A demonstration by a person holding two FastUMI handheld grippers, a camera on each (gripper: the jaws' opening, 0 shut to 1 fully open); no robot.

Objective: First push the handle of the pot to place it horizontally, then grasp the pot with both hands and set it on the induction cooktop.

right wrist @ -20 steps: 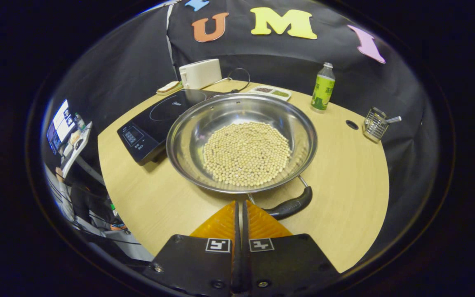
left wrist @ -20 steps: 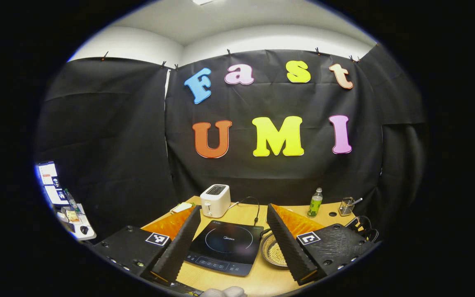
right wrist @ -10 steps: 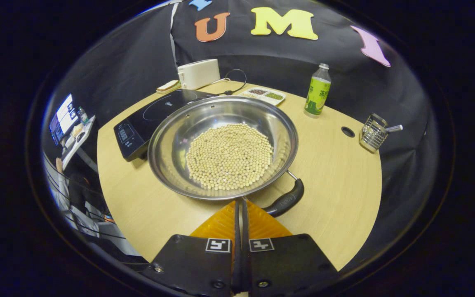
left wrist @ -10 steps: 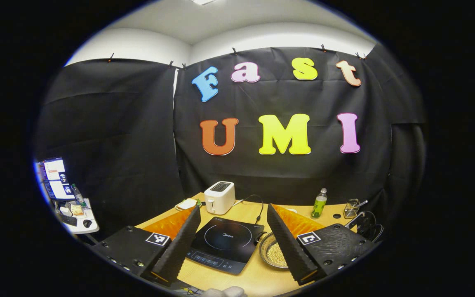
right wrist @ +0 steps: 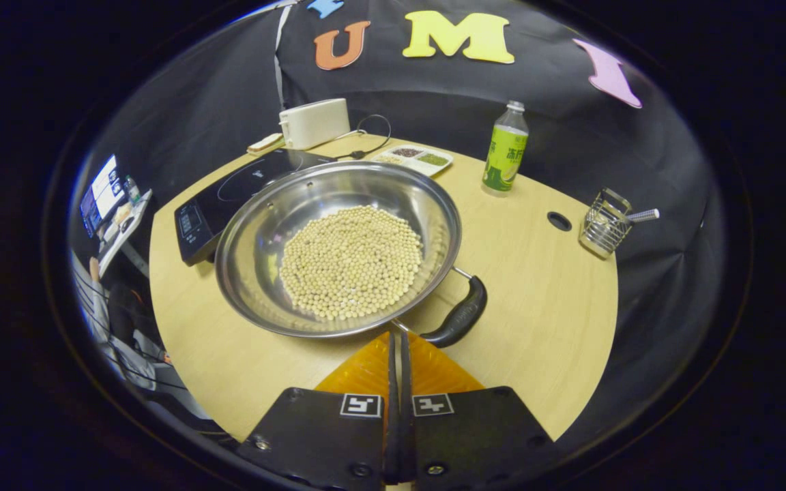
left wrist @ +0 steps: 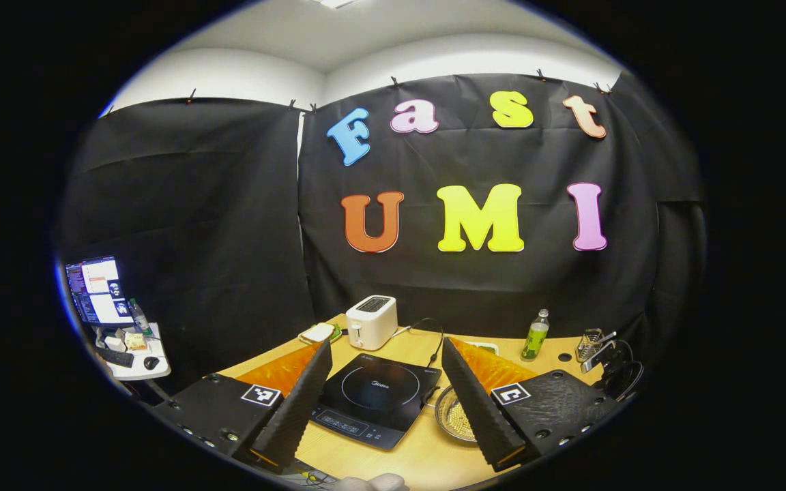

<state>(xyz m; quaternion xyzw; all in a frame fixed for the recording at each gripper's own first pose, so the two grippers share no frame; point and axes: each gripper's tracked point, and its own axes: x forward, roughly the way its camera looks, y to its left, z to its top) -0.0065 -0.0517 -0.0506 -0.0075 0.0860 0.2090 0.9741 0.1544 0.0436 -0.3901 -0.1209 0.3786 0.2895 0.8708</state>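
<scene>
In the right gripper view a steel pot (right wrist: pixel 256 225) holding pale beans (right wrist: pixel 348 262) sits on the wooden table, its black handle (right wrist: pixel 460 318) angled off the rim's near right. My right gripper (right wrist: pixel 396 335) is shut, empty, tips close to the rim just left of the handle. The black induction cooktop (right wrist: pixel 229 194) lies behind the pot on the left, touching or nearly touching it. In the left gripper view my left gripper (left wrist: pixel 386 344) hangs open above the table. The cooktop (left wrist: pixel 376 395) shows between its fingers, and the pot (left wrist: pixel 446 409) peeks out beside the right finger.
A white toaster (right wrist: pixel 314 123), a small compartment tray (right wrist: pixel 413 158), a green bottle (right wrist: pixel 504 150) and a wire utensil basket (right wrist: pixel 604 225) stand along the table's far side. A cable hole (right wrist: pixel 559 220) is near the basket. A side desk with a monitor (left wrist: pixel 96 296) lies left.
In the right gripper view the pot has slid left and its handle has swung round toward the right. The left gripper view has drifted, with the table scene shifting slightly right.
</scene>
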